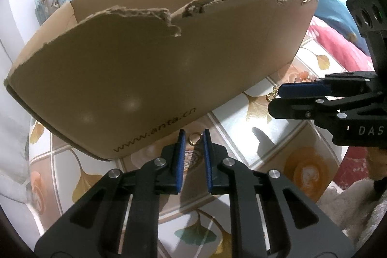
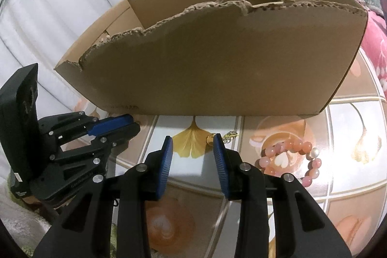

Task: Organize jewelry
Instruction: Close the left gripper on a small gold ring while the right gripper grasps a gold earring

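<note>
A small gold ring (image 1: 193,138) lies on the patterned tabletop right in front of the cardboard box (image 1: 145,64). My left gripper (image 1: 193,137) straddles it with a narrow gap, and the blue pads stand just clear of the ring. My right gripper (image 2: 193,139) is open over the table. A small gold piece (image 2: 210,139) sits just inside its right pad, with a bit of chain (image 2: 231,135) beyond that finger. A pink bead bracelet (image 2: 290,158) lies to its right. Each gripper shows in the other's view: the left gripper (image 2: 134,123) and the right gripper (image 1: 274,98).
The torn-edged open box (image 2: 217,64) fills the space straight ahead of both grippers. The table's cover (image 2: 193,142) has ginkgo leaves and tile lines. Pink and blue bedding (image 1: 338,40) lies at the right, a white curtain (image 2: 48,16) at the left, and a chair behind.
</note>
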`<state>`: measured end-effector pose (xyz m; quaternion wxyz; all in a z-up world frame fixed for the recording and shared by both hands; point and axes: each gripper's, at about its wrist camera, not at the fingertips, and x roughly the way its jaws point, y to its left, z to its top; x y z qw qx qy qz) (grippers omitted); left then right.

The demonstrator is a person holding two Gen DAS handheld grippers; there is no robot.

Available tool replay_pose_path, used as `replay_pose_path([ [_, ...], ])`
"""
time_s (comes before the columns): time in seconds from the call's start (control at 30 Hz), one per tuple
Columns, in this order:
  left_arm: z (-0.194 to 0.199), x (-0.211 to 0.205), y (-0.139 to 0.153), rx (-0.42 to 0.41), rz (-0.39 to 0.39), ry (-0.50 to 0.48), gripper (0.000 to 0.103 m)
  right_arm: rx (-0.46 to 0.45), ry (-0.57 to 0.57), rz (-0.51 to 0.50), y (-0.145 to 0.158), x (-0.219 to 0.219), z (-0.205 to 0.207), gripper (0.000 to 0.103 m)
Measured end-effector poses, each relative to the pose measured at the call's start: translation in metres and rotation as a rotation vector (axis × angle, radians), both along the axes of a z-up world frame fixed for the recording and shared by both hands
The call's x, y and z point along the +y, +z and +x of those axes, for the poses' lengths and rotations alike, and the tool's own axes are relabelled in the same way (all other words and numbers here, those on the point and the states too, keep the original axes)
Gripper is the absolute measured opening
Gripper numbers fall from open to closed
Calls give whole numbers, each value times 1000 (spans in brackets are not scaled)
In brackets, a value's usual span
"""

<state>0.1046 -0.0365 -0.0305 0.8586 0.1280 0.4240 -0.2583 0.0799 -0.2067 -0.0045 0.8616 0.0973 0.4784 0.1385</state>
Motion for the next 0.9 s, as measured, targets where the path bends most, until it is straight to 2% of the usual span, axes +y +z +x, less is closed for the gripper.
replay_pose_path([
  [0.23,0,-3,0,-13,0,-7,11,9,-23,-40,-8,14,5,34],
  [0.5,0,-2,-1,-21,-2,-13,10,-1,-32,-133,-13,34,10,34],
  [0.9,-1,-3,-1,-19,-3,-12,10,-31,-30,-219,-17,60,18,22],
])
